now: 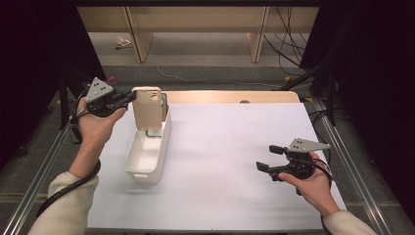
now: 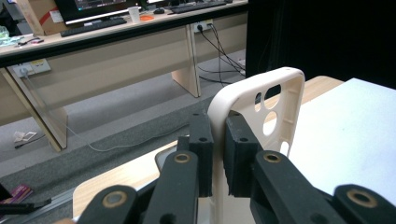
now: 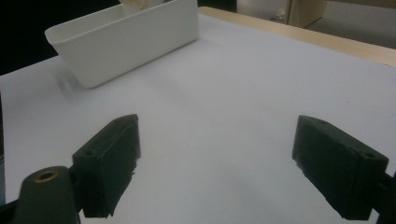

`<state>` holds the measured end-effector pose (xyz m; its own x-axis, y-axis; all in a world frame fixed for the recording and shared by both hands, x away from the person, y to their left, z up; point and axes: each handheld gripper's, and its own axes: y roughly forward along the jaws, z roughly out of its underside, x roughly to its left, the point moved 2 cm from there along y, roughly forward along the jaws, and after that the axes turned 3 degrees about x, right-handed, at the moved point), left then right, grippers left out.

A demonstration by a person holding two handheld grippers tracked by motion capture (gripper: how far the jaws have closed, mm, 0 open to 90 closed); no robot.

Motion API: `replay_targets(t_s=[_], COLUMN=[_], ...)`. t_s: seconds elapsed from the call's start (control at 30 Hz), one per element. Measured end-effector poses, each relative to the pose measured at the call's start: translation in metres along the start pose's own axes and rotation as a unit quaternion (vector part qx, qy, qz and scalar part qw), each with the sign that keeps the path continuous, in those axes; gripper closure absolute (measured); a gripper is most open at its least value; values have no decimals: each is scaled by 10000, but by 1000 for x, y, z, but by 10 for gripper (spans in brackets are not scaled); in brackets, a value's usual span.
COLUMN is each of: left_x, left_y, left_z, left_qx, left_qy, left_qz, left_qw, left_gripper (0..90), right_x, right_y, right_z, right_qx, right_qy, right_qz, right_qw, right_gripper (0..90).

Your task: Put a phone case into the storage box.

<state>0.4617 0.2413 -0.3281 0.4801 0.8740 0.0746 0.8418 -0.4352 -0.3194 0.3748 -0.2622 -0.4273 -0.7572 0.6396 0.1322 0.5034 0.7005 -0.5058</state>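
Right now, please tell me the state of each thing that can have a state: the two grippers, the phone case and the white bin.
Left gripper: shut on the phone case, jaws clamped on its edge.
Phone case: held upright over the far end of the white bin, no phone in it.
White bin: upright on the table, open top.
Right gripper: open, holding nothing, above the table.

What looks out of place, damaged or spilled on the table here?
Nothing stands out. The left tool pinches one edge of the beige plastic phone case, held upright over the white rectangular plastic bin. The right tool is open over the white table.
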Motion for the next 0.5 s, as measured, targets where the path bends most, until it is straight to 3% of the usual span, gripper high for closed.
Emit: replay_targets(t_s=[0.5], left_x=[4], left_y=[16], left_z=[20], left_qx=[237], left_qy=[9], left_qz=[99], left_qw=[9997], left_gripper=[825], right_x=[-1], right_y=[0], right_z=[0], right_qx=[-4], right_qy=[16], right_qz=[-6], right_qw=[10000], right_gripper=[162])
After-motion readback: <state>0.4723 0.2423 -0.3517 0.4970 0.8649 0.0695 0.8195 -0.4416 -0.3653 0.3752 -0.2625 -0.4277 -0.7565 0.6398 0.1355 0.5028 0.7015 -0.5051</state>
